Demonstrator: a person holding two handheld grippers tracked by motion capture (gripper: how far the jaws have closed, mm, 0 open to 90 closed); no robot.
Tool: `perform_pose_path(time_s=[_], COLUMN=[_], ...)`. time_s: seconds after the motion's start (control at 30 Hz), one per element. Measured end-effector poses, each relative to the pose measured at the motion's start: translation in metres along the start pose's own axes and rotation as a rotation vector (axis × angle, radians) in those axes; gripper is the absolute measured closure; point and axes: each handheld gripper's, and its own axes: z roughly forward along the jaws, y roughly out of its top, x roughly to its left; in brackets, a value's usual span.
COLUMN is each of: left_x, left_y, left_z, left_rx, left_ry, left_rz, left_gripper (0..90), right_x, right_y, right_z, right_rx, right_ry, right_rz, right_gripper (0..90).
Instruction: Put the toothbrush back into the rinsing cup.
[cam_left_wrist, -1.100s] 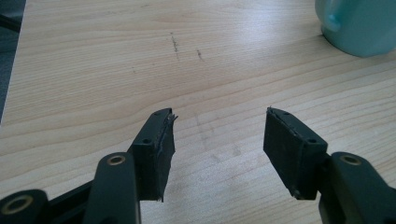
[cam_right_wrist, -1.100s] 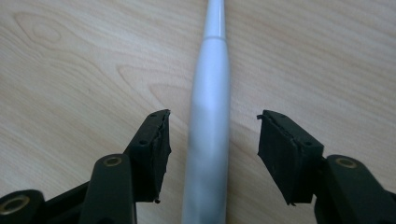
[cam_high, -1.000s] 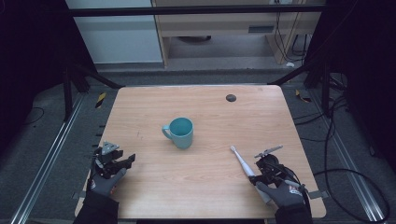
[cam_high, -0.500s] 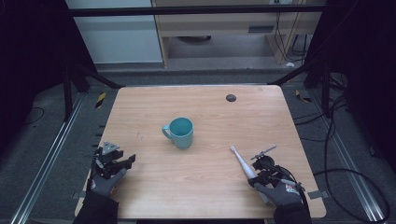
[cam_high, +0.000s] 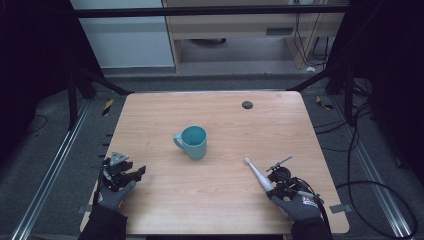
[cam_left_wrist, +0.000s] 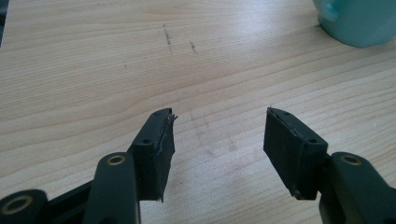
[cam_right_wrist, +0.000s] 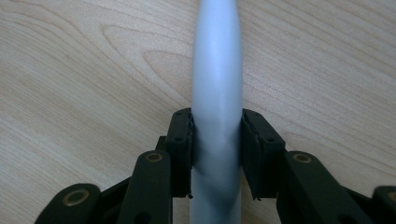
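Toothbrush lies on the table near its right front, head aimed at the teal mug, well apart; right gripper sits at its handle end; left gripper idles front-left. Left gripper view: jaws wide apart, empty, mug far off. Right gripper view: jaws clamped on the white handle, gripped low, probably for lifting clear.

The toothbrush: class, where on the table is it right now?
In the high view the toothbrush lies at the table's near right, right of the teal mug, its handle clamped between the jaws of the right gripper.
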Motion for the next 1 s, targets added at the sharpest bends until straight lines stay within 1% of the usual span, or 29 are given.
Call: perform_pose_path(time_s=[0.07, 0.17, 0.23, 0.27, 0.3, 0.33, 0.37, 0.5, 0.53, 0.57, 0.6, 0.63, 0.67, 0.7, 0.73, 0.77, 0.8, 0.83, 0.87, 1.0], left_x=[0.0, 0.0, 0.0, 0.0, 0.0, 0.0, 0.0, 0.0, 0.0, 0.0, 0.0, 0.0, 0.0, 0.0, 0.0, 0.0, 0.0, 0.0, 0.0, 0.0], left_y=[0.0, 0.0, 0.0, 0.0, 0.0, 0.0, 0.0, 0.0, 0.0, 0.0, 0.0, 0.0, 0.0, 0.0, 0.0, 0.0, 0.0, 0.0, 0.0, 0.0], left_z=[0.0, 0.0, 0.0, 0.0, 0.0, 0.0, 0.0, 0.0, 0.0, 0.0, 0.0, 0.0, 0.0, 0.0, 0.0, 0.0, 0.0, 0.0, 0.0, 0.0], left_rx=[-0.001, -0.002, -0.002, -0.003, -0.003, -0.002, -0.002, 0.003, 0.003, 0.003, 0.003, 0.003, 0.001, 0.001, 0.0, 0.0, 0.005, 0.005, 0.006, 0.005], left_ry=[0.0, 0.0, 0.0, 0.0, 0.0, -0.001, -0.001, -0.001, 0.0, 0.0, 0.0, 0.0, 0.0, 0.0, 0.0, 0.0, 0.0, 0.0, -0.001, 0.0], left_rz=[0.0, -0.001, -0.001, -0.001, -0.001, 0.0, 0.0, 0.003, 0.002, 0.002, 0.002, 0.002, -0.001, -0.001, -0.002, -0.002, 0.002, 0.002, 0.004, 0.002], left_gripper=[42.0, 42.0, 42.0, 42.0, 42.0, 42.0, 42.0, 42.0, 42.0, 42.0, 42.0, 42.0, 42.0, 42.0, 42.0, 42.0, 42.0, 42.0, 42.0, 42.0], right_x=[0.001, 0.002, 0.004, 0.005, 0.005, 0.006, 0.006, 0.005, 0.005, 0.005, 0.006, 0.006, 0.009, 0.009, 0.011, 0.011, 0.013, 0.013, 0.014, 0.018], right_y=[0.0, 0.0, 0.0, 0.001, 0.001, 0.001, 0.001, 0.002, 0.004, 0.004, 0.006, 0.006, 0.011, 0.011, 0.015, 0.015, 0.019, 0.019, 0.021, 0.028], right_z=[0.0, -0.001, -0.004, -0.007, -0.007, -0.01, -0.01, -0.015, -0.017, -0.017, -0.019, -0.019, -0.022, -0.022, -0.024, -0.024, -0.026, -0.026, -0.027, -0.03], right_rx=[-0.002, -0.009, -0.024, -0.044, -0.044, -0.073, -0.073, -0.144, -0.185, -0.185, -0.229, -0.229, -0.27, -0.27, -0.316, -0.316, -0.36, -0.36, -0.38, -0.46], right_ry=[0.006, 0.015, 0.023, 0.025, 0.025, 0.032, 0.032, 0.038, 0.035, 0.035, 0.039, 0.039, 0.042, 0.042, 0.036, 0.036, 0.041, 0.041, 0.045, 0.036], right_rz=[0.007, 0.005, 0.005, 0.01, 0.01, 0.019, 0.019, 0.025, 0.031, 0.031, 0.037, 0.037, 0.038, 0.038, 0.036, 0.036, 0.047, 0.047, 0.056, 0.068], right_gripper=[66.2, 66.2, 66.3, 66.3, 66.3, 66.3, 66.3, 66.3, 66.4, 66.4, 66.4, 66.4, 66.3, 66.3, 66.4, 66.4, 66.4, 66.4, 66.4, 66.4])
